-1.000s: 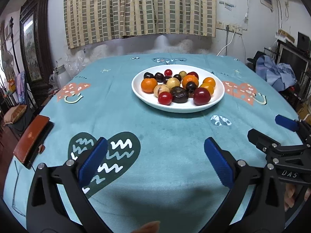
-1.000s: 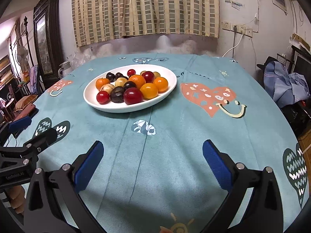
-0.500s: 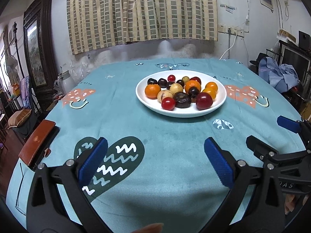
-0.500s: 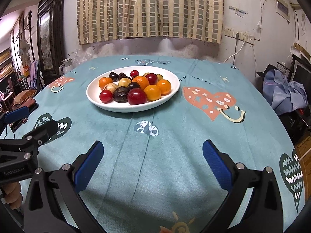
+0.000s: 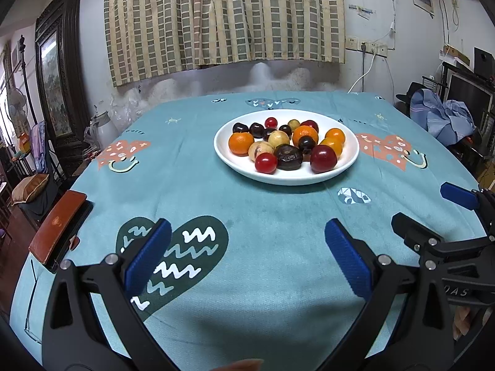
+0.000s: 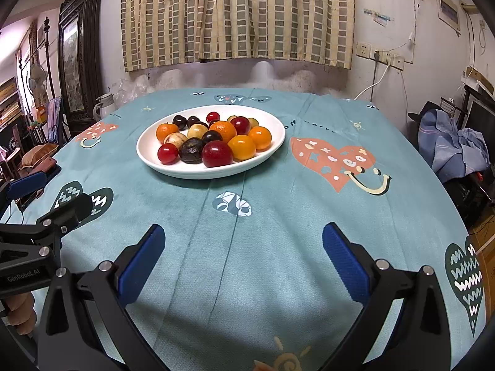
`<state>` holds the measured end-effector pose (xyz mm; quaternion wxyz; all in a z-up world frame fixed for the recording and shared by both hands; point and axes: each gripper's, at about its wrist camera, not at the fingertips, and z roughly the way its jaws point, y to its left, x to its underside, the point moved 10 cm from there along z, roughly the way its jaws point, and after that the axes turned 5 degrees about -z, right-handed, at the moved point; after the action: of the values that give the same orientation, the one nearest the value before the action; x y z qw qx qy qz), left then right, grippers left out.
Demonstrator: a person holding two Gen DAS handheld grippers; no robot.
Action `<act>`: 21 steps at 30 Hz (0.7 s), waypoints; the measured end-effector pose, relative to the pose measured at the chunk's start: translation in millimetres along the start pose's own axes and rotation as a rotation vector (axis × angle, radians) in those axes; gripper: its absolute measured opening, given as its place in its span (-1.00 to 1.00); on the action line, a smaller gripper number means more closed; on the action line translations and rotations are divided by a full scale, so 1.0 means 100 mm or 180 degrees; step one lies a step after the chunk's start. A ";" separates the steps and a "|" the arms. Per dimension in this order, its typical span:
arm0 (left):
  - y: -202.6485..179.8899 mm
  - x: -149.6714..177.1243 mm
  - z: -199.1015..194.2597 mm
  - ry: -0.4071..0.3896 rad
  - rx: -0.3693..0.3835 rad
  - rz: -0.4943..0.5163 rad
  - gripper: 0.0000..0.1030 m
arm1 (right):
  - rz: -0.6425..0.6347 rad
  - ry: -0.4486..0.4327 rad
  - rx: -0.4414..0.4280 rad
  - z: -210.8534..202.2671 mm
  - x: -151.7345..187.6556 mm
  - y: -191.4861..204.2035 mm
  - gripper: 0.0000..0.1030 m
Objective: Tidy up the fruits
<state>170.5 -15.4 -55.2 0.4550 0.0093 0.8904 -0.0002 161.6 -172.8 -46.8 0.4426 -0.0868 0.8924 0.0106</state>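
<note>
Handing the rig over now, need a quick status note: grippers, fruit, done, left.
Left gripper: open, empty, low over the tablecloth, short of the plate.
Right gripper: open, empty, likewise short of the plate, pointing at it.
Fruit: all on the white plate at mid-table, mixed together: oranges, red fruits, dark ones, pale ones. None on the cloth.
Done: nothing picked or sorted.
Left: the whole job. No second dish or bin shows in either view, so where the sorted fruit should go is unclear.
</note>
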 end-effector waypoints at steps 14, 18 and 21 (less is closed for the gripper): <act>-0.01 0.02 0.01 0.0022 0.0076 -0.0073 0.96 | -0.0003 -0.0004 -0.0006 -0.01 0.00 0.01 0.97; -0.06 0.00 -0.01 -0.0019 0.0150 0.0015 0.96 | 0.0017 0.0003 0.0005 -0.01 -0.01 -0.01 0.97; -0.05 -0.01 -0.01 -0.0029 0.0122 0.0016 0.96 | 0.0015 0.0000 0.0007 -0.01 -0.01 -0.02 0.97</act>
<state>169.8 -20.8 -54.1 0.4588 0.0203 0.8882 -0.0162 161.2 -174.3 -45.2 0.4427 -0.0842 0.8926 0.0107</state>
